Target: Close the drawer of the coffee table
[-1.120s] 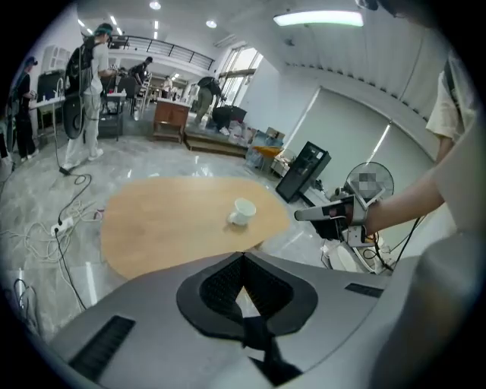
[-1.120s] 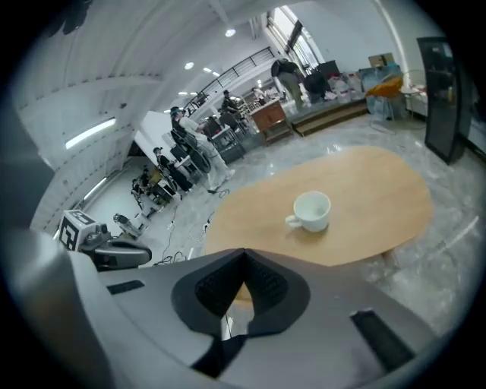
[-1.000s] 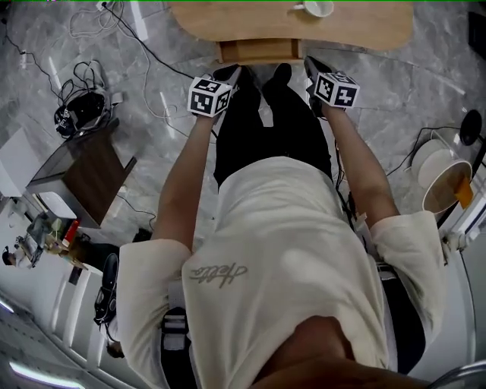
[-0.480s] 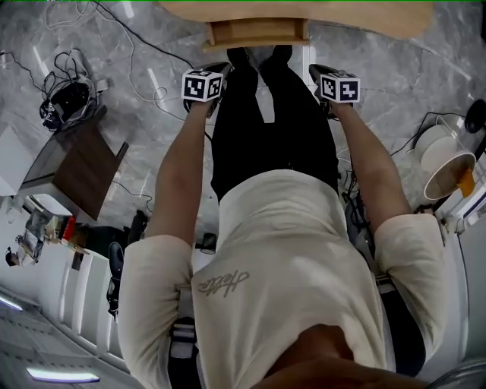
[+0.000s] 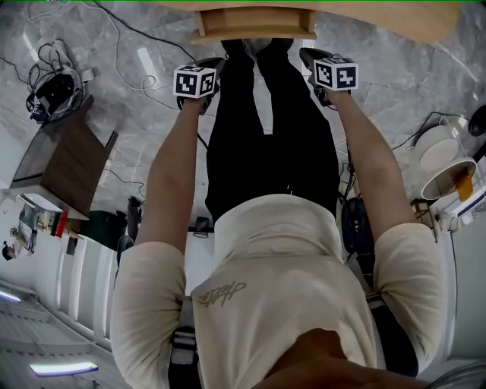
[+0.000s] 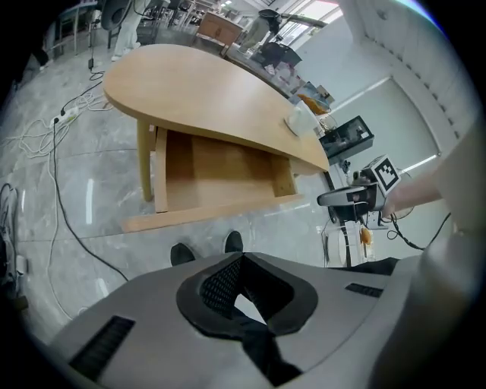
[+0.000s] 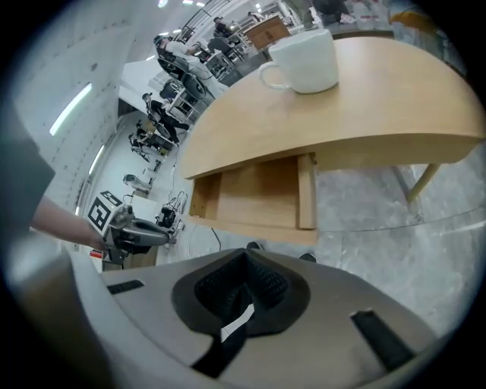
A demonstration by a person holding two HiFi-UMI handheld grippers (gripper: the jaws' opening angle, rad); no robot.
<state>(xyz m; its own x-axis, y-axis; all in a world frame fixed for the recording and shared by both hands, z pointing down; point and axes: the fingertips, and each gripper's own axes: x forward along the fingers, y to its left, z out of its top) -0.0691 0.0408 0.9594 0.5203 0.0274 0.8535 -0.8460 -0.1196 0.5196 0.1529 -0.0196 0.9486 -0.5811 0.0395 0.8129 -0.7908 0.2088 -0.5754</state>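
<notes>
Coffee table (image 5: 380, 19) runs along the top of the head view, w/ a light wood top & curved edge. Its drawer (image 5: 254, 23) stands pulled out toward the person, under the tabletop, near both claws but apart from them. L gripper (image 5: 215, 64) & R gripper (image 5: 309, 55) are held level, one to each side of the drawer front. Each has its jaws pressed together. White cup (image 7: 304, 61) sits on the tabletop.

Rounded light-wood tabletop (image 7: 357, 106) on slim wooden legs (image 6: 143, 163). One white cup (image 7: 304, 59) stands upright on it, handle to one side. Grey marble floor (image 5: 395, 68) below. Loose cables (image 6: 64, 116) trail across the floor beside the table.
</notes>
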